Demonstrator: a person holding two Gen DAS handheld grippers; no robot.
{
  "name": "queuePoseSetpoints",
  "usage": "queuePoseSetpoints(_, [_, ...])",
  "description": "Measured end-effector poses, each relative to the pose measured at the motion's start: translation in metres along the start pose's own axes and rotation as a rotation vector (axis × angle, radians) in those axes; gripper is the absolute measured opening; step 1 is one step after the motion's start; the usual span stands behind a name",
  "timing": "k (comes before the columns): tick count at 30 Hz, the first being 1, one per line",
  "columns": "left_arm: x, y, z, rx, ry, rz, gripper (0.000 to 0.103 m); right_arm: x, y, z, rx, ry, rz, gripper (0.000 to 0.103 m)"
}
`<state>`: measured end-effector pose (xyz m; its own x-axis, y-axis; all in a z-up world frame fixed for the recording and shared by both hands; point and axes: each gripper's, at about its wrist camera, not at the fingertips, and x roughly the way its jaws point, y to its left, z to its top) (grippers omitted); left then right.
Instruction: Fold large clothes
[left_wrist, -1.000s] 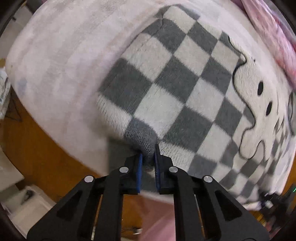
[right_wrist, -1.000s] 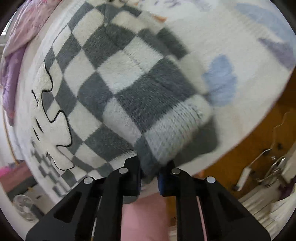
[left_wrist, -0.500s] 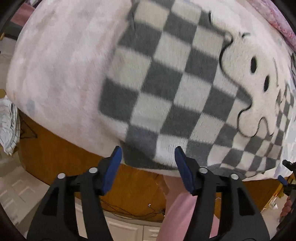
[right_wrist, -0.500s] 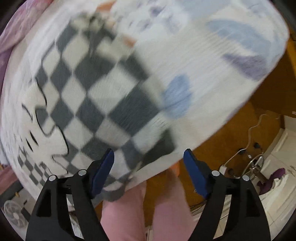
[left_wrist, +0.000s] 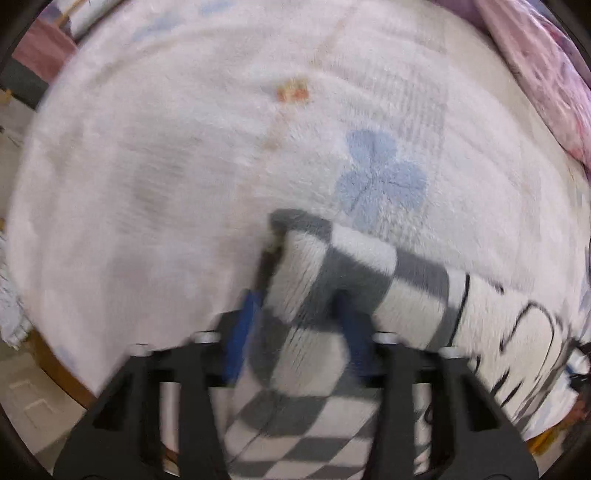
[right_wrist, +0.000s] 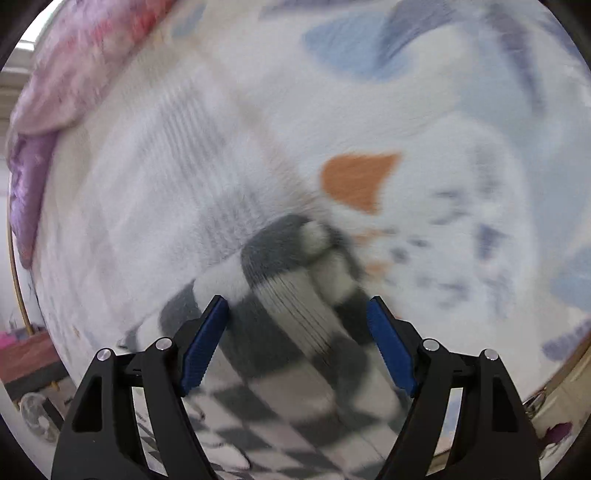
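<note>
Two fisheye views look down along two hand-held tools onto a fluffy white blanket (left_wrist: 184, 147) that fills almost all of each picture; both views are blurred.

Left wrist view: the left tool (left_wrist: 295, 332) enters from 6 o'clock. A fold of the grey-and-white checkered sweater (left_wrist: 332, 280) lies between its blue pads (left_wrist: 240, 332), and the jaws are closing on it. The blur hides whether the pads already press the knit, so a firm pinch cannot be told. The sweater lies on the blanket and runs from the centre toward 4 o'clock, where a white patch with a black cartoon outline (left_wrist: 524, 332) shows. A pale blue flower print (left_wrist: 380, 181) sits on the blanket just above the fold, and a small orange mark (left_wrist: 293, 90) lies toward 12 o'clock. Pink floral bedding (left_wrist: 546, 74) fills the edge at 2 o'clock.

Right wrist view: the right tool (right_wrist: 297, 343) also enters from 6 o'clock. Its blue pads (right_wrist: 205, 343) stand spread wide — the jaws are closing slightly — with the sweater's checkered end (right_wrist: 288, 266) between them but clear of both pads. That end lies on the blanket (right_wrist: 424, 122) at the centre of the view. An orange shape (right_wrist: 354, 179) is printed on the blanket toward 1 o'clock, and pink and purple bedding (right_wrist: 48, 110) lies at 10 o'clock.
</note>
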<state>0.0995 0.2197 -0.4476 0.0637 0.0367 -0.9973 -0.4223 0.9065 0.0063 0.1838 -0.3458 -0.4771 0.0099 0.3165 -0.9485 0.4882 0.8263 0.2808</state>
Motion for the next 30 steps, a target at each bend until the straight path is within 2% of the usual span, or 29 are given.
queuePoseSetpoints(1, [0.006, -0.003, 0.003, -0.009, 0.01, 0.012, 0.029, 0.008, 0.003, 0.003, 0.005, 0.002, 0.006, 0.045])
queuePoseSetpoints(2, [0.008, -0.009, 0.005, -0.001, 0.014, 0.026, 0.027, 0.009, 0.006, 0.006, 0.006, -0.005, 0.027, 0.04])
queuePoseSetpoints(3, [0.008, -0.011, 0.006, 0.011, 0.013, 0.043, 0.026, 0.006, 0.012, 0.008, -0.006, -0.019, 0.008, 0.035])
queuePoseSetpoints(5, [0.003, -0.02, 0.006, 0.043, 0.0, 0.077, 0.026, -0.007, 0.031, 0.013, -0.107, -0.085, -0.088, 0.03])
queuePoseSetpoints(7, [0.006, -0.023, 0.008, 0.041, -0.002, 0.089, 0.026, -0.005, 0.036, 0.02, -0.149, -0.111, -0.137, 0.025])
queuePoseSetpoints(9, [0.014, -0.028, 0.011, 0.054, -0.001, 0.112, 0.026, 0.0, 0.028, 0.04, -0.081, -0.117, -0.144, 0.019])
queuePoseSetpoints(10, [0.017, -0.032, 0.011, 0.063, 0.002, 0.123, 0.026, 0.002, 0.026, 0.048, -0.059, -0.119, -0.16, 0.008])
queuePoseSetpoints(11, [0.019, -0.035, 0.011, 0.077, 0.004, 0.14, 0.027, 0.001, 0.024, 0.057, -0.056, -0.124, -0.248, 0.008])
queuePoseSetpoints(12, [0.017, -0.039, 0.008, 0.104, 0.004, 0.158, 0.028, -0.001, 0.023, 0.06, -0.056, -0.121, -0.279, 0.008])
queuePoseSetpoints(14, [0.001, -0.047, -0.002, 0.161, -0.022, 0.175, 0.03, -0.022, 0.028, 0.051, -0.121, -0.096, -0.135, 0.008])
queuePoseSetpoints(15, [-0.011, -0.049, -0.013, 0.198, -0.043, 0.195, 0.031, -0.033, 0.033, 0.042, -0.169, -0.106, -0.113, 0.008])
queuePoseSetpoints(16, [-0.019, -0.052, -0.026, 0.223, -0.053, 0.216, 0.033, -0.05, 0.04, 0.024, -0.244, -0.133, -0.13, 0.011])
queuePoseSetpoints(17, [-0.023, -0.056, -0.037, 0.229, -0.052, 0.218, 0.033, -0.059, 0.044, 0.009, -0.293, -0.146, -0.138, 0.011])
queuePoseSetpoints(18, [-0.026, -0.052, -0.05, 0.222, -0.04, 0.186, 0.033, -0.063, 0.045, -0.007, -0.331, -0.142, -0.132, 0.011])
queuePoseSetpoints(20, [-0.016, -0.042, -0.067, 0.204, 0.003, 0.128, 0.03, -0.048, 0.035, -0.04, -0.364, -0.054, -0.118, 0.008])
queuePoseSetpoints(22, [0.006, -0.033, -0.096, 0.212, 0.072, 0.141, 0.018, -0.019, 0.014, -0.058, -0.363, 0.032, -0.163, 0.008])
queuePoseSetpoints(24, [0.026, -0.026, -0.127, 0.235, 0.096, 0.154, 0.015, 0.013, -0.017, -0.08, -0.333, 0.109, -0.216, 0.004])
queuePoseSetpoints(25, [0.025, -0.025, -0.136, 0.24, 0.079, 0.152, 0.015, 0.012, -0.034, -0.089, -0.284, 0.089, -0.173, 0.004])
queuePoseSetpoints(26, [0.022, -0.025, -0.142, 0.237, 0.089, 0.148, 0.014, 0.006, -0.042, -0.094, -0.246, 0.09, -0.165, 0.003])
queuePoseSetpoints(28, [0.016, -0.025, -0.155, 0.203, 0.167, 0.125, 0.012, -0.005, -0.054, -0.107, -0.171, 0.175, -0.2, 0.003])
queuePoseSetpoints(30, [0.017, -0.026, -0.172, 0.221, 0.183, 0.127, 0.012, -0.002, -0.066, -0.13, -0.197, 0.235, -0.268, 0.003])
